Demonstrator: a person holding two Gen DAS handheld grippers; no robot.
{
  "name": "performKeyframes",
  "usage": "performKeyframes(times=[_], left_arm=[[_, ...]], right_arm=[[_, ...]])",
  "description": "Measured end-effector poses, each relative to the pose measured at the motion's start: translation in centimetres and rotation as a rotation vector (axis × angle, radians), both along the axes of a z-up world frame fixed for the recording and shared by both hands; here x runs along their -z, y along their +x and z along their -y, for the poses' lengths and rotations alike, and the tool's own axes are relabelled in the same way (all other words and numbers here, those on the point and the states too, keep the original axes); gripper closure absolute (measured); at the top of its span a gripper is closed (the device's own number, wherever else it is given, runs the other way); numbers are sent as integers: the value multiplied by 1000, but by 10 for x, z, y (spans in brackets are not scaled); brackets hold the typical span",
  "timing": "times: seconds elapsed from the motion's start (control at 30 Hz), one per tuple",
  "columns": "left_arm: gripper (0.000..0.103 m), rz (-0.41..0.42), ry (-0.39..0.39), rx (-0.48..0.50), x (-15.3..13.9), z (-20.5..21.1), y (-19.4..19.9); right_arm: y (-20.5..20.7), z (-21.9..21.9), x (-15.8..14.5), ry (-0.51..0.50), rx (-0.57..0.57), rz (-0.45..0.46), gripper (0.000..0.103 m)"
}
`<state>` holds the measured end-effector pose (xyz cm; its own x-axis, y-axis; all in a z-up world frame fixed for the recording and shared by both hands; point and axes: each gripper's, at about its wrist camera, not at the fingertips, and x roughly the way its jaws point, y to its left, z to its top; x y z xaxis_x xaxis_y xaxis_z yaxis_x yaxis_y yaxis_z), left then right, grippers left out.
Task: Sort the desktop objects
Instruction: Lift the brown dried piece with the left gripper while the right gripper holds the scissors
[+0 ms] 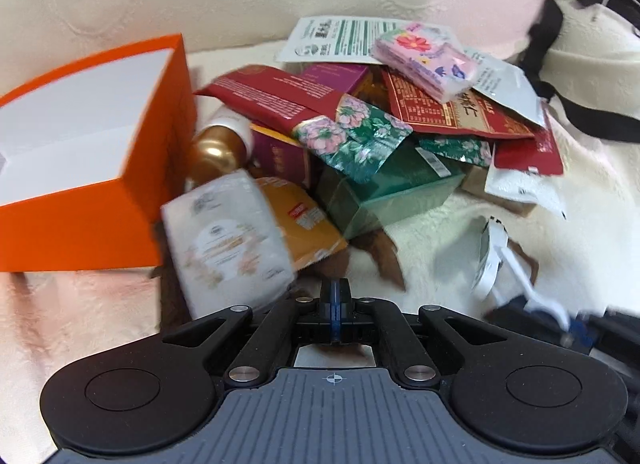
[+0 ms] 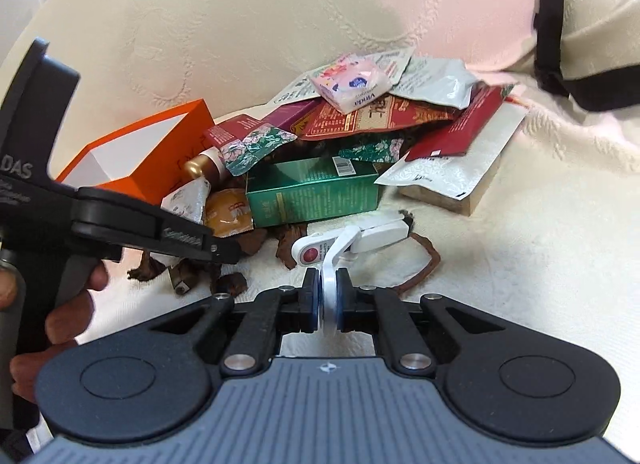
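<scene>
Left gripper [image 1: 335,314] pointed steeply down at the pile, jaws clenched with no gap and nothing visibly between the pads; in the right wrist view it came in from 9 o'clock, carried by a hand [image 2: 60,304] on the handle, tip [image 2: 224,250] over brown scraps on the cloth. Right gripper [image 2: 329,300] tilted down less steeply, jaws clamped on the thin round base of a white folding clip device [image 2: 352,242]: white hinged arms, a red dot on one round end, a flat white bar reaching toward 1 o'clock. From the left wrist it sat at 4 o'clock, blurred [image 1: 496,260]. Pile lay on a cream textured cloth [image 2: 520,264]. Left to right: one orange box [image 1: 92,151], open, white inside, at 9 o'clock; one gold-capped bottle [image 1: 218,151] just beside it; one white patterned packet [image 1: 228,240] touching one amber packet [image 1: 308,223]; one green box [image 1: 384,191] at centre; two floral green-pink sachets visible [image 1: 352,135]; one red printed pouch [image 1: 452,111] at 1 o'clock with one pink tissue pack [image 1: 428,59] on top. Several white and silver foil packets behind and at right; exact count unclear.
</scene>
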<state>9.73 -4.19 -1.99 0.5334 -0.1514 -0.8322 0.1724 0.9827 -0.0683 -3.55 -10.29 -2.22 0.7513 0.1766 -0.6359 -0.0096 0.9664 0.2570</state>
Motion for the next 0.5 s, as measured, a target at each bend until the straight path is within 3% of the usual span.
performKeyframes(times=[0.23, 0.4, 0.43, 0.5], left_arm=[[103, 79, 34, 6, -10, -29, -36], [103, 81, -58, -21, -21, -43, -33], [80, 74, -64, -21, -22, -44, -32], [44, 40, -67, -32, -20, -46, -30]], right_arm=[[-5, -5, -5, -9, -39, 29, 95], [-5, -10, -4, 4, -57, 23, 95], [-5, -10, -3, 4, -57, 24, 95], [-5, -10, -3, 8, -56, 22, 95]])
